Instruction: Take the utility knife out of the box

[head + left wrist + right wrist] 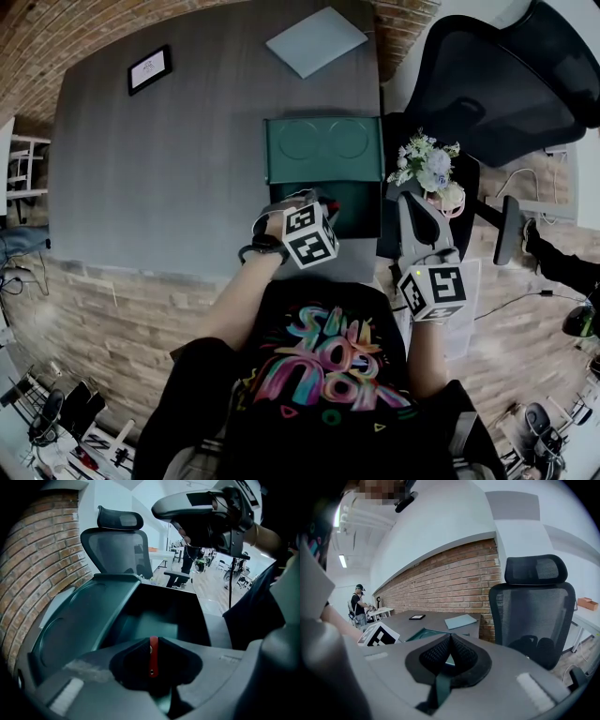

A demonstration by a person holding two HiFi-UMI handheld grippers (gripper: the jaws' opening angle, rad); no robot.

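A dark green box (323, 150) lies open on the grey table (169, 169), its lid (89, 620) folded back to the left of the dark inside. My left gripper (323, 202) reaches down at the box's near edge. Its jaws (153, 641) are shut on a thin red utility knife (153, 656), which stands on edge between the black pads; a red bit of the knife (335, 203) shows at the gripper's tip. My right gripper (408, 197) is held off the table's right side, away from the box, its pads (461, 651) meeting at the tip with nothing between them.
A small pot of flowers (427, 169) stands just right of the box, close to the right gripper. A black mesh office chair (497, 84) is beyond the table's right edge. A pale blue notebook (316, 40) and a black-framed tablet (149, 68) lie at the far side.
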